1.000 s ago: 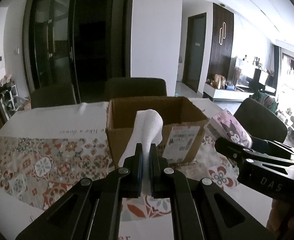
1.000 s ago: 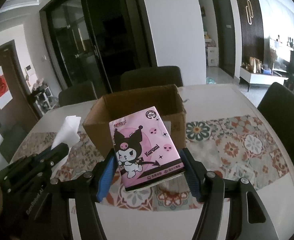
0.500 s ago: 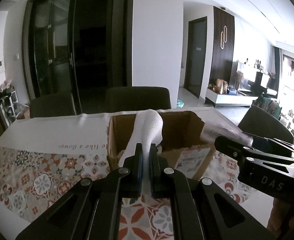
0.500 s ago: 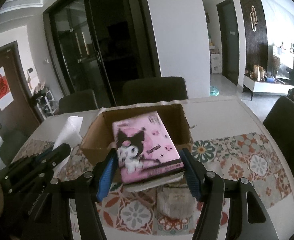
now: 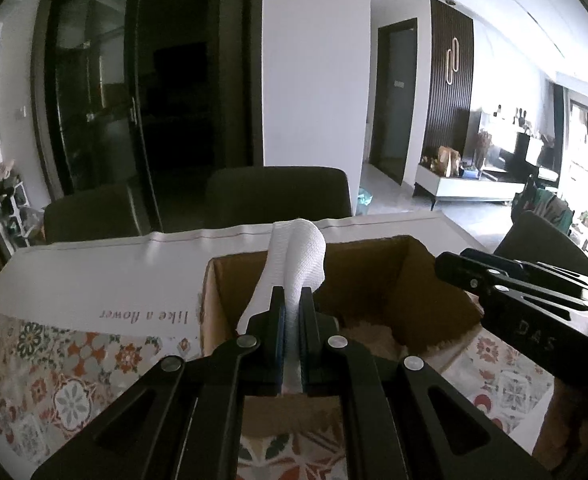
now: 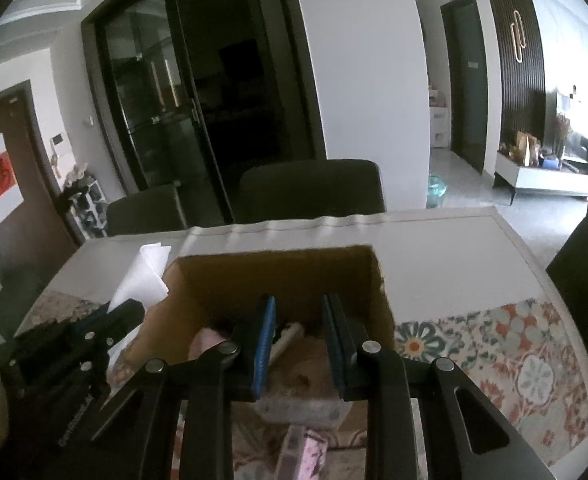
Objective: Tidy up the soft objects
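Note:
An open brown cardboard box (image 5: 378, 280) stands on the table; it also shows in the right wrist view (image 6: 278, 276). My left gripper (image 5: 293, 304) is shut on a white paper towel (image 5: 298, 256) and holds it over the box's near left rim. The towel also shows in the right wrist view (image 6: 144, 280). My right gripper (image 6: 298, 320) is open and empty over the box opening. A pink packet (image 6: 208, 340) lies inside the box, mostly hidden by my fingers. The right gripper shows at the right of the left wrist view (image 5: 514, 292).
The table carries a patterned runner (image 6: 514, 364) and a white cloth (image 5: 106, 272). A pink item (image 6: 310, 452) lies on the table below my right gripper. Dark chairs (image 5: 278, 196) stand behind the table and one at the right (image 6: 586, 292).
The right gripper moved over the box and let go of the pink tissue packet; its jaws now stand open and empty. The left gripper carried the towel forward over the box rim.

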Motion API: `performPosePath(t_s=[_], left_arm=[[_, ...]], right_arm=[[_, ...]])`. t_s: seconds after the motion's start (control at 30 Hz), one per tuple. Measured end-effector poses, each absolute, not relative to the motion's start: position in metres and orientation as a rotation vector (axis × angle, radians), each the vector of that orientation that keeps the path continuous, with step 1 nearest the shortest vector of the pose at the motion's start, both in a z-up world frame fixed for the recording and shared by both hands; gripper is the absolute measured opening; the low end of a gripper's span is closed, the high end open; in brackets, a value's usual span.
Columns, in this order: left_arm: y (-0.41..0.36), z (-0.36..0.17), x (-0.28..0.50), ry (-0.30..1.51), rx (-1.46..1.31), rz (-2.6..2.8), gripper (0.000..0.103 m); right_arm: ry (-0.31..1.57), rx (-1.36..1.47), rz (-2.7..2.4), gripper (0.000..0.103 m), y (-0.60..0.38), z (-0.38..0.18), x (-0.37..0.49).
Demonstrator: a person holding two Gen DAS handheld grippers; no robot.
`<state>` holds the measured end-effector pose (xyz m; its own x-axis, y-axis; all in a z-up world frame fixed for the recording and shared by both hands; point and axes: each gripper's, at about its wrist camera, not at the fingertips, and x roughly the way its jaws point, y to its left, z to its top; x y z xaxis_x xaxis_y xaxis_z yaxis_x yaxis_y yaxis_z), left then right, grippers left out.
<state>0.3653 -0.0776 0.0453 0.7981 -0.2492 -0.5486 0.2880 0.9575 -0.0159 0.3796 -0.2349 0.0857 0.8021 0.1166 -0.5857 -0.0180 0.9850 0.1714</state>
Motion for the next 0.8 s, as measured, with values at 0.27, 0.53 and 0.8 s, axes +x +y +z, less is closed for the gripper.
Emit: performPosePath(t_s=[0.27, 0.53, 0.8], left_arm=[[-0.089, 0.031, 0.386, 0.65, 0.094, -0.326, 0.011], [-0.088, 0.03, 0.381, 0.652, 0.093, -0.306, 0.046], [-0.076, 0.039, 0.355, 0.608, 0.106, -0.277, 0.061]], right_arm=[[0.649, 0.156, 0.053, 0.026, -0.241, 0.08, 0.388], [0.667, 0.153, 0.033, 0.028, -0.239, 0.075, 0.385], [0.669, 0.158, 0.026, 0.041, -0.235, 0.078, 0.366]])
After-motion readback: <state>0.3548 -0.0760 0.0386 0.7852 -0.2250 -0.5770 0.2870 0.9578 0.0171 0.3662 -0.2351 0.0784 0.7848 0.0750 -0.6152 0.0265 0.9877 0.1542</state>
